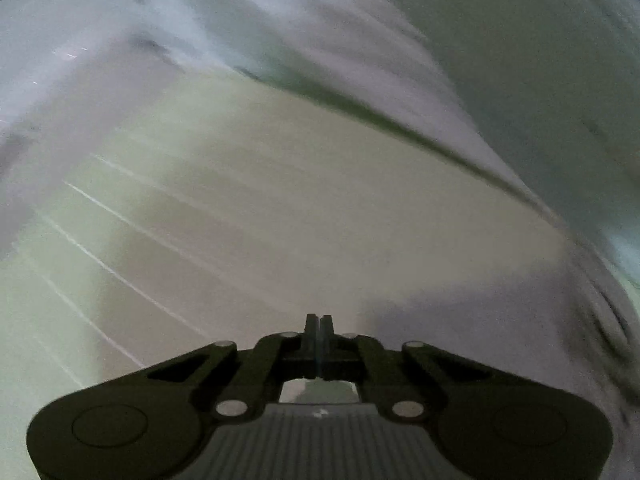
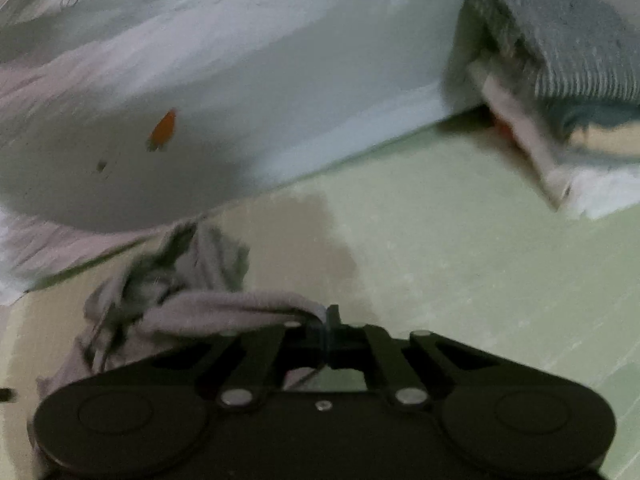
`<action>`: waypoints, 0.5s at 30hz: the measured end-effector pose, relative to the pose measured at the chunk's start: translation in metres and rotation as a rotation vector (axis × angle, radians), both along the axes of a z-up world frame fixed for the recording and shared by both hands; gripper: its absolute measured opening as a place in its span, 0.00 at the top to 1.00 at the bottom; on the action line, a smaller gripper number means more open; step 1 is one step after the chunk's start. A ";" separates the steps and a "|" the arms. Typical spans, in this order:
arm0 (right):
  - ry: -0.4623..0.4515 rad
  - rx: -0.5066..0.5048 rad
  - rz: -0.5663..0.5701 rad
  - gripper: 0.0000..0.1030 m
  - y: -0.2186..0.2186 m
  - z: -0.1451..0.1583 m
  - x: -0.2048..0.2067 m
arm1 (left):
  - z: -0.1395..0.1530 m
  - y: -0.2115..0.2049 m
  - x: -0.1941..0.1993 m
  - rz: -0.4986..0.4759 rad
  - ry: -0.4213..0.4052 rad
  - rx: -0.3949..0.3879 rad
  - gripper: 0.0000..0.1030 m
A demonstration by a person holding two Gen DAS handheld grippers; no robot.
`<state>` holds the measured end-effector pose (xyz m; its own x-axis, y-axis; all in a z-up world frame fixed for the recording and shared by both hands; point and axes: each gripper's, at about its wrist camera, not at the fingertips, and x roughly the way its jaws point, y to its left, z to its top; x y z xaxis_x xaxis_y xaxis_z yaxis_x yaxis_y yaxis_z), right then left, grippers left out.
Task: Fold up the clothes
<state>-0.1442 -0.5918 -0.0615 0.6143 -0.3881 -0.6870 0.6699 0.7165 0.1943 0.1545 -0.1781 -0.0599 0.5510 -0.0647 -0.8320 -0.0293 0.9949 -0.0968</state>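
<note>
Left wrist view is badly smeared. The left gripper [image 1: 319,317] has its fingers clenched together with nothing visible between them, over a pale greenish bench [image 1: 280,208]. Blurred pale fabric [image 1: 500,60] sweeps across from twelve to three o'clock; I can't tell what it is.

Right wrist view is sharper. The right gripper [image 2: 327,312] is clenched on a corner of a grey garment [image 2: 192,292], which trails away crumpled toward nine o'clock, lying on the bench [image 2: 460,248]. A large light-blue garment [image 2: 248,72] with a small orange mark [image 2: 163,130] spreads across eleven o'clock. A pile of clothes [image 2: 568,80] sits at two o'clock, well apart from the fingers.
</note>
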 end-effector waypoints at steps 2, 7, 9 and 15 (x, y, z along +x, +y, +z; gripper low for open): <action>0.001 -0.038 -0.010 0.99 -0.007 0.007 0.006 | 0.020 0.033 0.020 0.087 -0.063 0.043 1.00; 0.018 -0.022 -0.017 0.98 -0.008 0.004 0.023 | 0.044 0.057 0.036 0.097 -0.109 0.034 0.96; 0.045 -0.019 -0.023 0.94 -0.004 -0.002 0.028 | 0.035 0.041 0.028 0.032 -0.093 0.030 0.78; 0.075 0.035 -0.039 0.56 0.008 -0.014 0.023 | -0.017 -0.046 -0.013 -0.245 0.077 -0.016 0.35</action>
<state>-0.1211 -0.5839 -0.0752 0.5453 -0.3852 -0.7445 0.7107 0.6834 0.1670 0.1418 -0.2241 -0.0769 0.4521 -0.2024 -0.8687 0.2047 0.9715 -0.1198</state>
